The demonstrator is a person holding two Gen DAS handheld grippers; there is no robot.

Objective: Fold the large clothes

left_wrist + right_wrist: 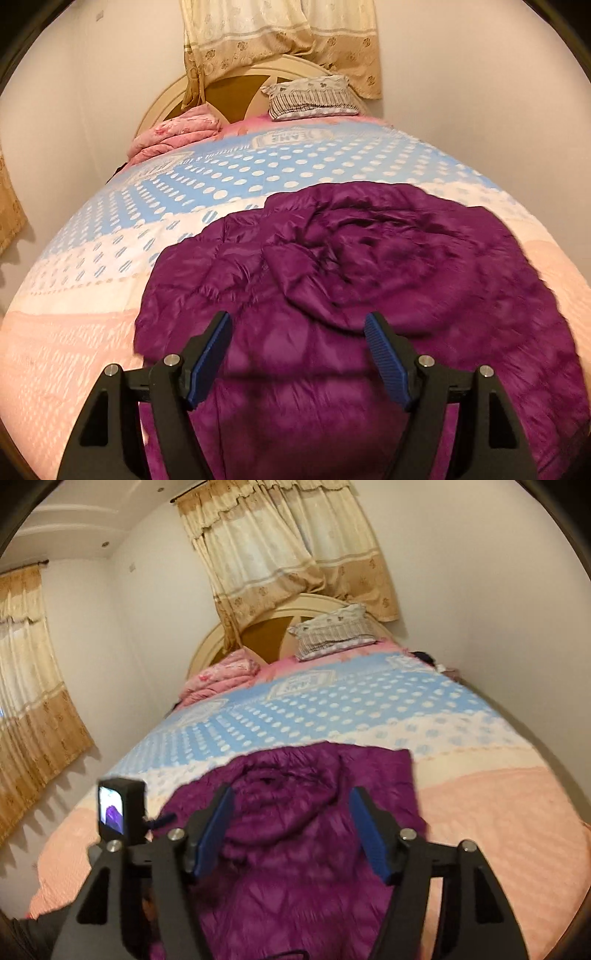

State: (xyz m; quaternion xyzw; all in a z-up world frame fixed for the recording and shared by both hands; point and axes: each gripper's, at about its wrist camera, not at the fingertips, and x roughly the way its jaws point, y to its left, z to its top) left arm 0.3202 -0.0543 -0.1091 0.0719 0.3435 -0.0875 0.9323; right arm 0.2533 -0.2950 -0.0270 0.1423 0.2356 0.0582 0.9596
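Right now I have both tools hovering over the purple padded jacket [354, 280], which lies spread on the bedspread [74, 350] directly ahead of and beneath me. Starting on the left: my left gripper [297, 332] has its blue pads set wide apart with nothing between them, and the jacket fills the gap and runs on past both fingers. A rumpled flap, probably the hood or a sleeve, sits just beyond the tips, slightly toward the right finger. More cloth lies to this tool's right than to its left, where the garment's edge is just beside the left finger.

Moving right: my right gripper [291, 805] is likewise spread and empty, with the jacket [295, 849] straight under it. From here the garment's long axis seems to run away from me toward the headboard [207, 646], its far edge well ahead of the fingertips. Both tools look about equally near the cloth; I judge the left one slightly closer to the near left hem.
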